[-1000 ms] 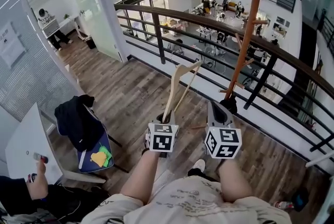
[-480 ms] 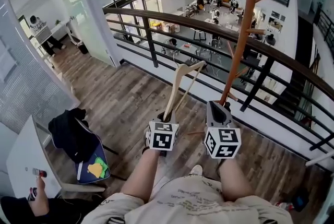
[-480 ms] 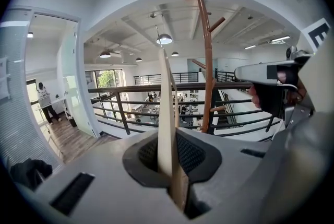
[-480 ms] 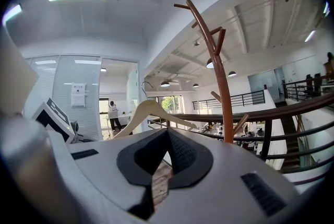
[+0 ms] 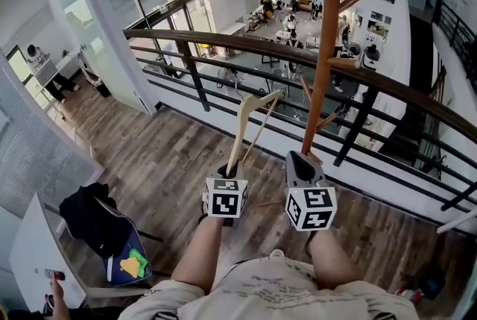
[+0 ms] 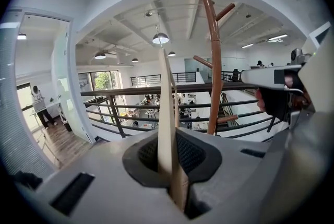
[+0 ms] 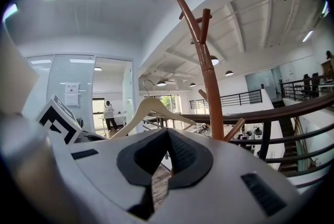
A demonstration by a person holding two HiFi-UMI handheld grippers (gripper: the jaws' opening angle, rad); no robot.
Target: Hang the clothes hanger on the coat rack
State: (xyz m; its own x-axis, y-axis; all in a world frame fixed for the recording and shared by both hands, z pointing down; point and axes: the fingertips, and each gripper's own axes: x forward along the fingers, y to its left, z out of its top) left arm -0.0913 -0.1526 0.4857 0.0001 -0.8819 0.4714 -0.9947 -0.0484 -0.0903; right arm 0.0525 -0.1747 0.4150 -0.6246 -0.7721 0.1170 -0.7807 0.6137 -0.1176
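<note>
A pale wooden clothes hanger point(image 5: 246, 124) stands up from my left gripper point(image 5: 226, 171), which is shut on its lower end. In the left gripper view the hanger point(image 6: 166, 129) runs edge-on between the jaws of the left gripper point(image 6: 175, 165). The brown coat rack point(image 5: 320, 65) rises just beyond and right of the hanger, at the railing, with pegs angled upward. My right gripper point(image 5: 302, 162) is beside the left one, close to the rack's foot, shut with nothing in it. From the right gripper point(image 7: 159, 165) I see the hanger point(image 7: 151, 108) left of the coat rack point(image 7: 209, 77).
A dark metal railing point(image 5: 223, 42) with a brown top rail runs across behind the rack, above an open lower floor. A chair with a black garment point(image 5: 93, 210) and a white table point(image 5: 30, 251) stand at the lower left. A glass wall point(image 5: 89, 20) is at the left.
Both grippers have moved forward with the person; the coat rack and railing are nearer, and the chair has slid toward the lower left. The hanger stays in the left gripper.
</note>
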